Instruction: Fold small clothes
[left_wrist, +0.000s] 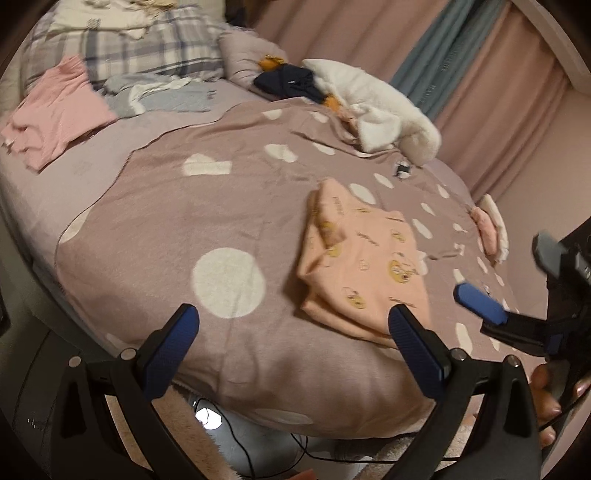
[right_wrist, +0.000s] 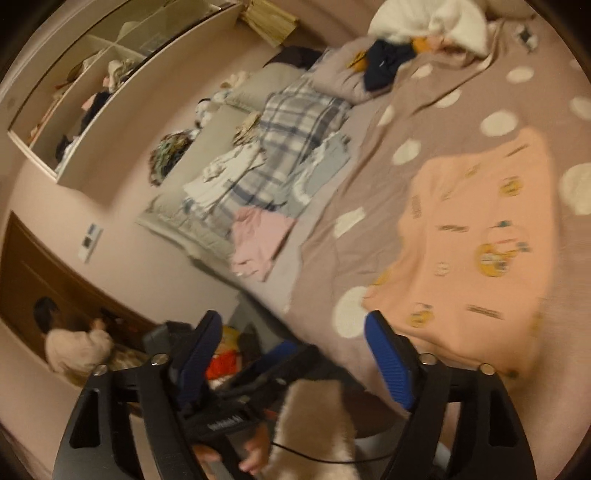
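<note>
A peach garment (left_wrist: 369, 266) printed with yellow cartoon figures lies folded on the spotted mauve bedspread (left_wrist: 229, 206), near the bed's front edge. My left gripper (left_wrist: 295, 317) hovers open just short of it, its right finger by the garment's near corner, with nothing between the pads. My right gripper (left_wrist: 506, 266) hangs open to the right of the garment. In the right wrist view the same garment (right_wrist: 472, 258) lies flat beyond the open right gripper (right_wrist: 291, 328), which holds nothing. The left gripper's blue fingers (right_wrist: 277, 354) show below it.
A pink garment (left_wrist: 55, 114) and pale blue clothes (left_wrist: 166, 96) lie at the far left by a plaid blanket (left_wrist: 140, 48). White fleece (left_wrist: 376, 107) and a navy item (left_wrist: 288, 81) are heaped at the back. A small pink-and-white piece (left_wrist: 491, 229) lies at the right edge. A person (right_wrist: 74, 347) crouches by the wall.
</note>
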